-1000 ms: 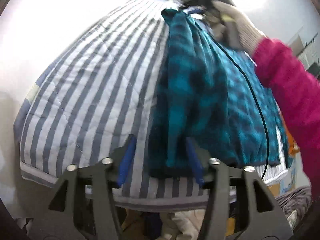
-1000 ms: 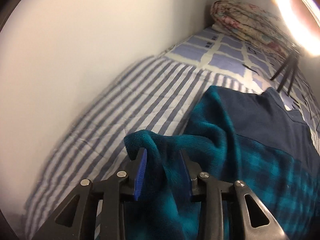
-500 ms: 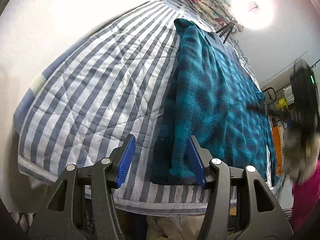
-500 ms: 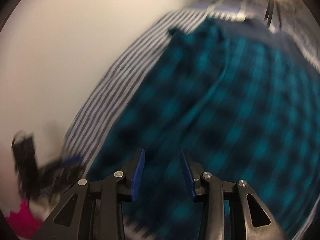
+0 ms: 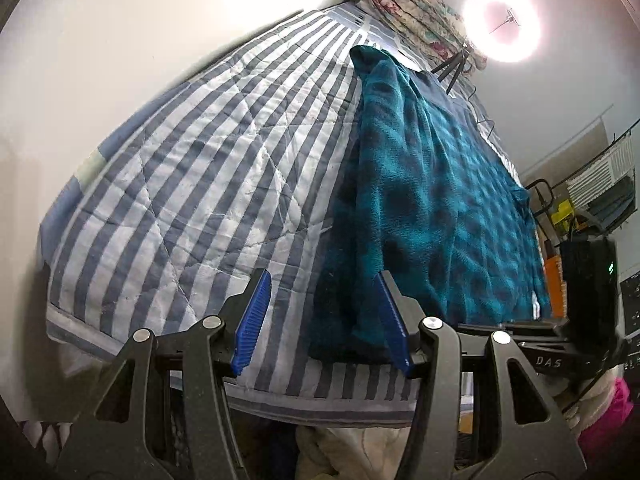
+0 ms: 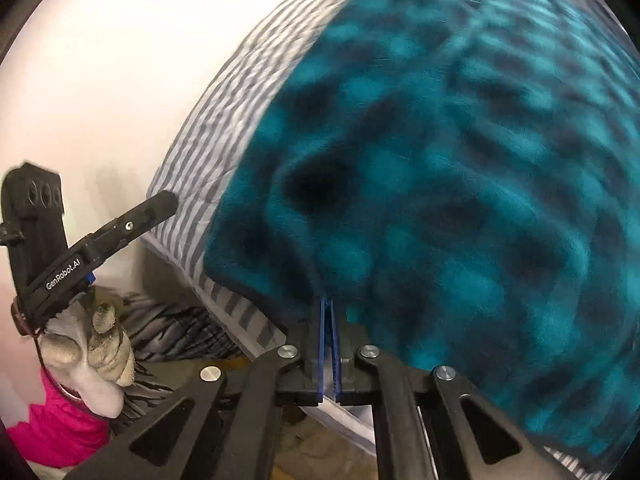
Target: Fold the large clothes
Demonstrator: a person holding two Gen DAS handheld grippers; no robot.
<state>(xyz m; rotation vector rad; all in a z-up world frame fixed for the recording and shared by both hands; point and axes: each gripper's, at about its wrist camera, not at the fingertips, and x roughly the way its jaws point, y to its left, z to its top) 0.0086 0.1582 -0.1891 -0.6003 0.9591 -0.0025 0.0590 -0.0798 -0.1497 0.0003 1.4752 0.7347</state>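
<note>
Two tongs are seen at the bed's (image 5: 168, 184) near edge, where the fleece (image 5: 432, 200) lies: left tongs (image 5: 320, 320) wide, empty; right tongs (image 6: 329, 340) pressed together at its hem.

A home bedroom: striped quilt (image 5: 192, 184) on a bed, folded floral bedding (image 5: 416, 20).

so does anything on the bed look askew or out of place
Nothing is damaged or spilled. The teal fleece garment is only partly folded: its left side is doubled over into a lumpy ridge, and its hem corner droops unevenly near the foot edge of the striped quilt.
</note>
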